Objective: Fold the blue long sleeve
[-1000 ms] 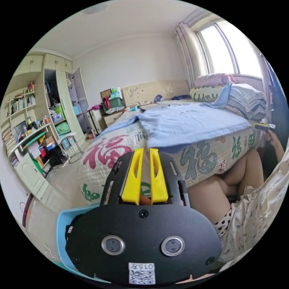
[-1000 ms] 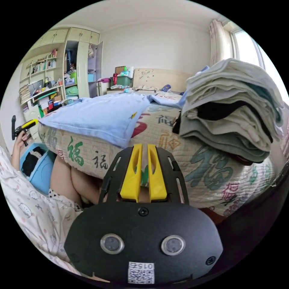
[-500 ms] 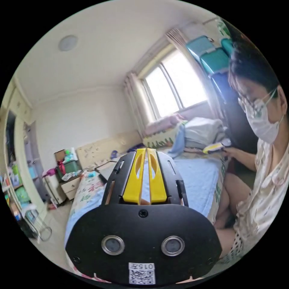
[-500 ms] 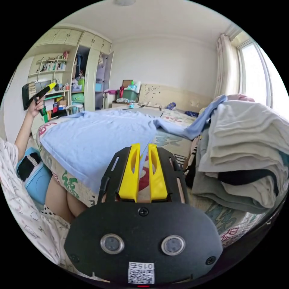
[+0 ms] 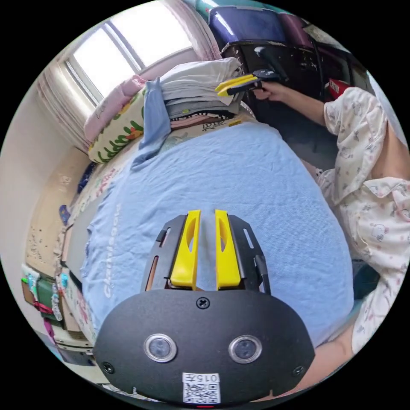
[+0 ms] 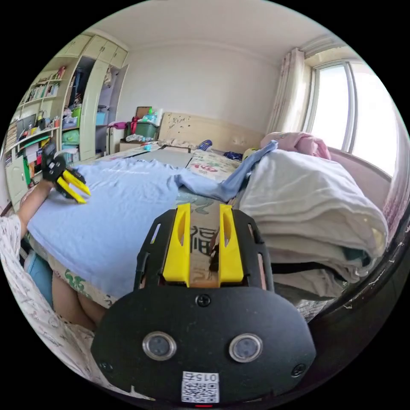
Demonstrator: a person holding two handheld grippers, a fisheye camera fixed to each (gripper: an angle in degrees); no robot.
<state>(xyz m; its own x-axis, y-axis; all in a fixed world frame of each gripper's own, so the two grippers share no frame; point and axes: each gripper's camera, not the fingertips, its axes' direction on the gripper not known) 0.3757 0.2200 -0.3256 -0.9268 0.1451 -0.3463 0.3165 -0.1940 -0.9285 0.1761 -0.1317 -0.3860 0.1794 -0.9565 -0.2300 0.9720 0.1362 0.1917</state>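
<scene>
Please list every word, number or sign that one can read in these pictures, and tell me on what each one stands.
"福": a large printed character on the bedcover, seen between the jaws in the right gripper view.
White lettering on the blue long sleeve: too blurred and bent to read with certainty.
Digits on the white sticker with a square code: too small to read reliably.
Book spines on the shelves: too small.

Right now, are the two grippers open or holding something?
Left gripper: open, holding nothing, above the blue long sleeve.
Right gripper: open, holding nothing, near the stack of folded clothes.
</scene>
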